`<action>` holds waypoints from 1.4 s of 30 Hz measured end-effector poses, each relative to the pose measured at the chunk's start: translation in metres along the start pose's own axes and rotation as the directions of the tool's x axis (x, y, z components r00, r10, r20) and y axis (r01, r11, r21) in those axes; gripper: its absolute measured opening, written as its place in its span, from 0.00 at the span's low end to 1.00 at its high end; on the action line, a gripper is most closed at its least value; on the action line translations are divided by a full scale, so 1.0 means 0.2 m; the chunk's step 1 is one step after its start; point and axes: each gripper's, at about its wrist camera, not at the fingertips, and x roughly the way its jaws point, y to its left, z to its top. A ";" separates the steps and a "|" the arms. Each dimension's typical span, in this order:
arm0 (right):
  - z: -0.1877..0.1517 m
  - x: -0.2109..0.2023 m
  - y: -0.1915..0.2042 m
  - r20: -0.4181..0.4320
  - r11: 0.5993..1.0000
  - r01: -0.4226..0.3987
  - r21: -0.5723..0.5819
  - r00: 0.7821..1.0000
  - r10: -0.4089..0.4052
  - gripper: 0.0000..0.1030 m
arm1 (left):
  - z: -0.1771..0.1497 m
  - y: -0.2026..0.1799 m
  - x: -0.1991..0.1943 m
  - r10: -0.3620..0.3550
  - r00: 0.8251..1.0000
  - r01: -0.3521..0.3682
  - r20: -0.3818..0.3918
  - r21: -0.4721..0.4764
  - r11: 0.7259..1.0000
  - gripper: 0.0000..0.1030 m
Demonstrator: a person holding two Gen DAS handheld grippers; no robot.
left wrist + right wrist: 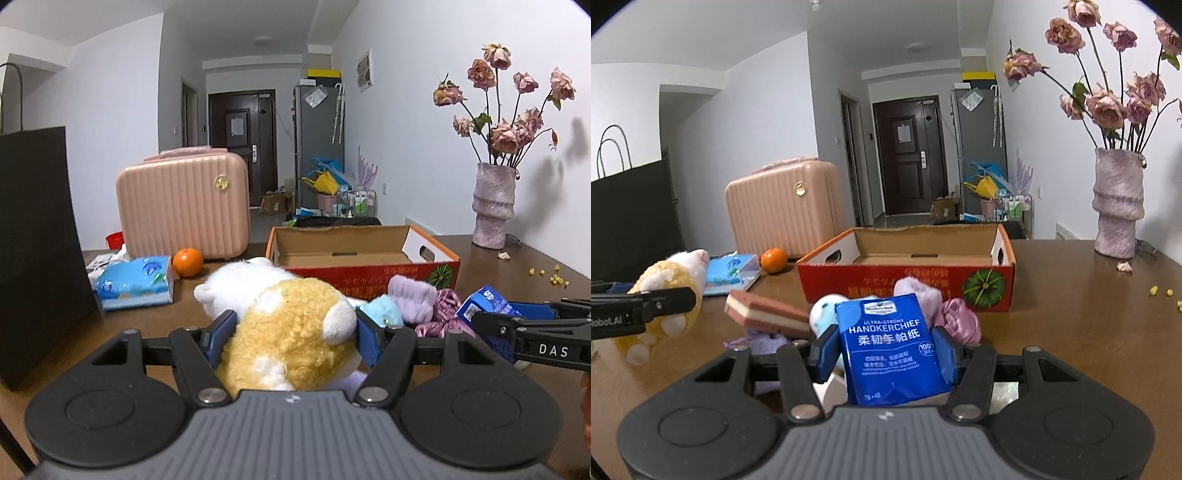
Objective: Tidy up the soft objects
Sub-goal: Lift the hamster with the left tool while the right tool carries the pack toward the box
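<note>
My left gripper is shut on a yellow and white plush toy, held above the brown table; the toy also shows at the left of the right wrist view. My right gripper is shut on a blue handkerchief pack, which also shows in the left wrist view. An open red cardboard box stands just beyond, seemingly empty. In front of it lie lilac socks, a pink satin piece, a light blue plush and a pink-cream sponge.
A pink hard case, an orange and a blue tissue pack sit at the back left. A black paper bag stands at the left. A vase of dried roses stands at the right, with yellow crumbs nearby.
</note>
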 end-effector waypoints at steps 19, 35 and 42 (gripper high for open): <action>0.24 0.18 -0.09 0.059 0.999 0.045 -0.015 0.997 -0.044 0.51 | 0.21 -0.11 0.21 -0.045 0.997 0.044 0.062 0.024 0.999 0.66; 0.46 0.42 -0.19 0.078 0.997 0.072 -0.021 0.994 -0.071 0.51 | 0.39 -0.18 0.50 -0.058 0.993 0.060 0.099 -0.017 0.998 0.66; 0.53 0.56 -0.20 0.054 0.996 0.076 -0.056 0.996 -0.073 0.51 | 0.48 -0.21 0.63 -0.037 0.994 0.040 0.102 -0.033 0.999 0.66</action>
